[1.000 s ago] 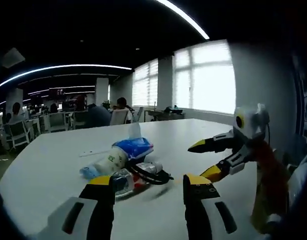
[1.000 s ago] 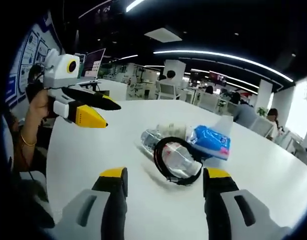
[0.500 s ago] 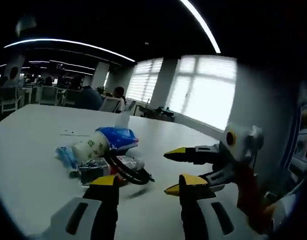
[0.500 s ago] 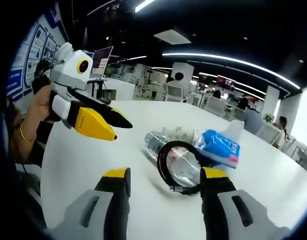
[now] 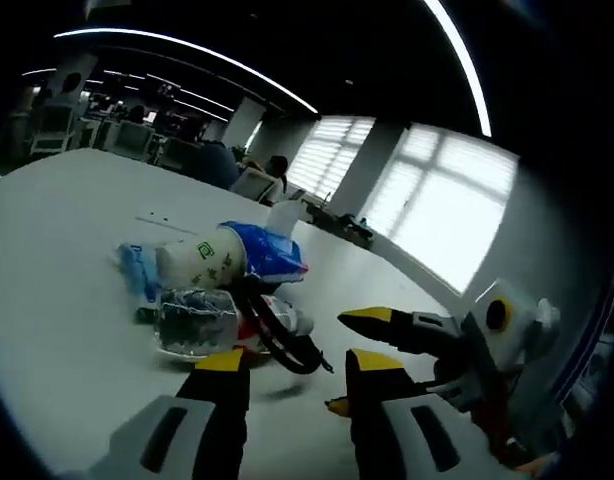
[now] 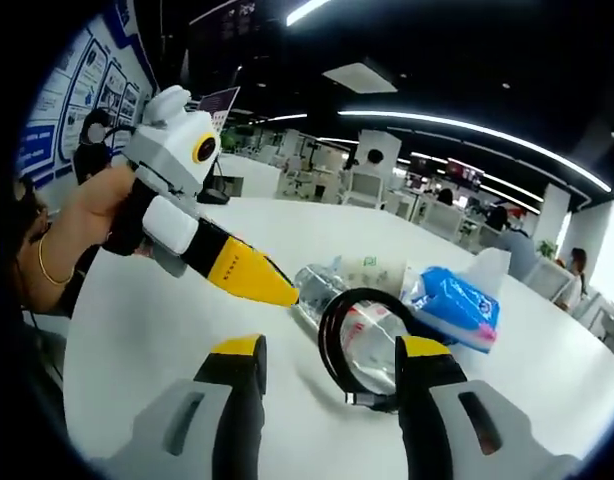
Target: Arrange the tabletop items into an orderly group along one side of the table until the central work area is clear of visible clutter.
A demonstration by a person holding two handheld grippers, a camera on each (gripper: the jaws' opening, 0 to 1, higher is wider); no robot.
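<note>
A small pile lies on the white table [image 5: 57, 230]: a blue tissue pack [image 5: 267, 250], a white cup with green print [image 5: 202, 265], a clear plastic bottle [image 5: 195, 320] and a black cable loop [image 5: 279, 338]. My left gripper [image 5: 299, 362] is open just short of the cable loop. My right gripper [image 5: 341, 360] comes in from the right, open, beside the pile. In the right gripper view, my right gripper [image 6: 329, 350] stands open in front of the cable loop [image 6: 362, 345]. The left gripper [image 6: 277, 290], held by a hand [image 6: 87, 215], points its yellow tip at the bottle [image 6: 332, 285]. The tissue pack [image 6: 457, 300] lies behind.
The table [image 6: 147, 330] has bare surface around the pile. An open office with desks, chairs and seated people [image 5: 222, 160] lies beyond. Bright windows [image 5: 437, 210] line one wall; posters [image 6: 77, 110] cover another.
The left gripper has come closer to the pile; its tip now nearly reaches the bottle. The right gripper has edged toward the cable loop. The pile has not moved.
</note>
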